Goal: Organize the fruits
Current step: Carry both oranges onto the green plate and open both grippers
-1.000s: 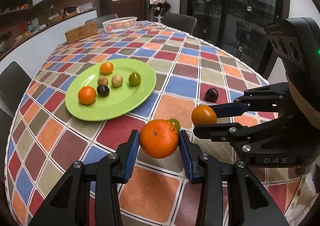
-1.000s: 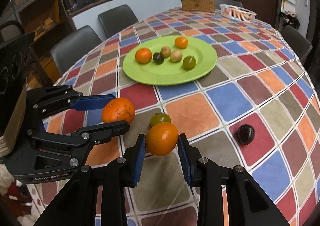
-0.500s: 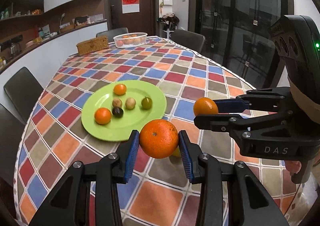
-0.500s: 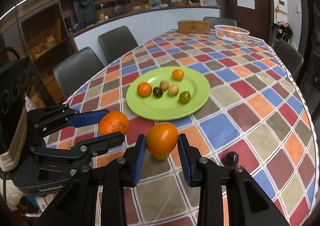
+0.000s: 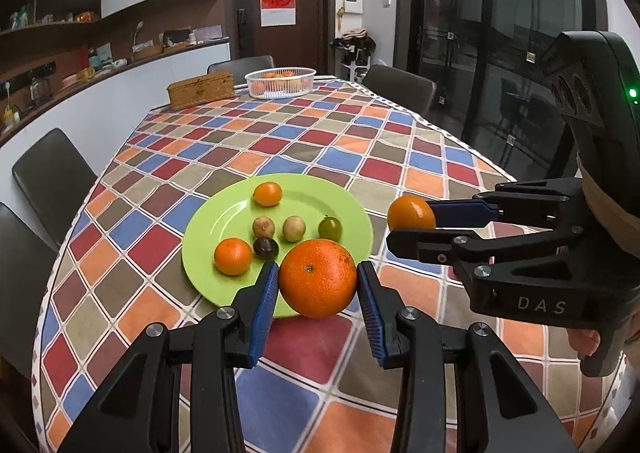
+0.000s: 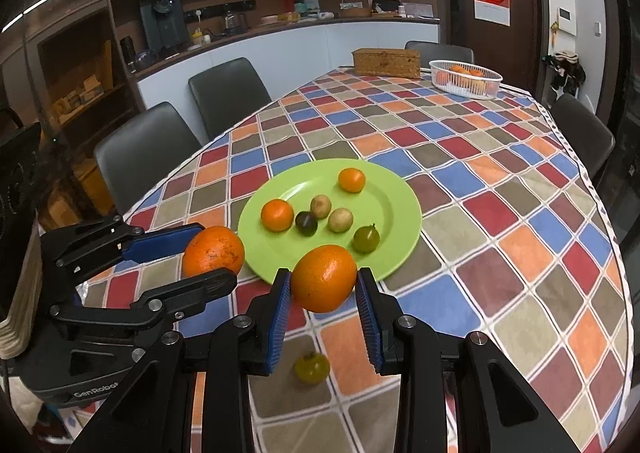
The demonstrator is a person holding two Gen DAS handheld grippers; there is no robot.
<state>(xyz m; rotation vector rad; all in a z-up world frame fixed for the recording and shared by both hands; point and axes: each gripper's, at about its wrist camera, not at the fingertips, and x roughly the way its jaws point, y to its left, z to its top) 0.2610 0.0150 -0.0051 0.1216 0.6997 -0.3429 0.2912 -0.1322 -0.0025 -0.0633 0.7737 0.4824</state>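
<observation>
Left gripper (image 5: pixel 318 285): clamped on large orange (image 5: pixel 317 278), stem end facing camera
Right gripper (image 6: pixel 323 285): clamped on small orange (image 6: pixel 323 278), long axis tilted

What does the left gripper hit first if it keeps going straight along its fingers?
Probably the green plate: the left gripper, shut on the large orange, points at its near rim, with the purple fruit just beyond. Height above the plate is unclear.

Black left claw (image 5: pixel 318 305), blue ribbed pads (image 5: pixel 262 305), silver screws, "DAS" lettering
</observation>
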